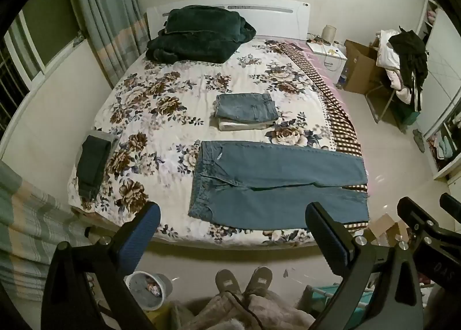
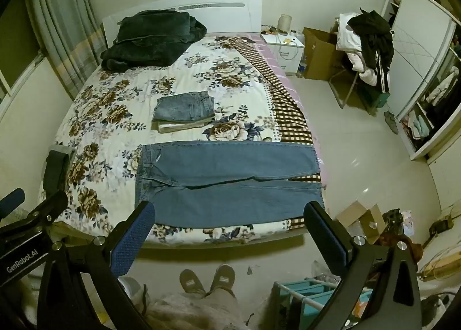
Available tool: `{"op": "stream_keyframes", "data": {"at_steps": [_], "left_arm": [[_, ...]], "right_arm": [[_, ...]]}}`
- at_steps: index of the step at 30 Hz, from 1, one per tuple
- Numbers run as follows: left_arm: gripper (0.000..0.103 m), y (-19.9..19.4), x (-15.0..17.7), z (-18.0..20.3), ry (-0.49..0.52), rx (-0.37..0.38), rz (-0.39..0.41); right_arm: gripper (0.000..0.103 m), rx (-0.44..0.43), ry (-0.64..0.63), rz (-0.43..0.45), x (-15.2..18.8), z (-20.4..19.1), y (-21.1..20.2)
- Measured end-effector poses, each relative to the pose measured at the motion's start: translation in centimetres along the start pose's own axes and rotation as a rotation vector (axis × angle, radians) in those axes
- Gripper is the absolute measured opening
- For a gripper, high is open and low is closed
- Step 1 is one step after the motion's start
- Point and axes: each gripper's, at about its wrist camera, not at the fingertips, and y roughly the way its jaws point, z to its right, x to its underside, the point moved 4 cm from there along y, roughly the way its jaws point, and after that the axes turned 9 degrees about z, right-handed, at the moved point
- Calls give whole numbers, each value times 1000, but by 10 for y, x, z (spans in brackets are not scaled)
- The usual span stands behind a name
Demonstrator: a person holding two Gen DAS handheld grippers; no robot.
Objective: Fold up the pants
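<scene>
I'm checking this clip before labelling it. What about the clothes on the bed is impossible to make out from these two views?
- Pale garment under the folded jeans: only its edge shows in both views, so its type is unclear.
- Dark pants at the bed's left edge: partly hidden behind the left claw in the right wrist view.
- Spread jeans: underside hidden.

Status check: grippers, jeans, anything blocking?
Left gripper and right gripper open, empty, above the bed edge. Jeans flat, unfolded, legs toward the right. Folded stack behind them, clear.
</scene>
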Motion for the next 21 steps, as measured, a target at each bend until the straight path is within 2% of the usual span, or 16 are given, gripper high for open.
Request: {"op": "stream_keyframes", "data": {"at_steps": [21], "left_arm": [[103, 0, 0, 0, -9, 11, -4]], "right_arm": [[103, 2, -1, 3, 4, 3, -5]]}}
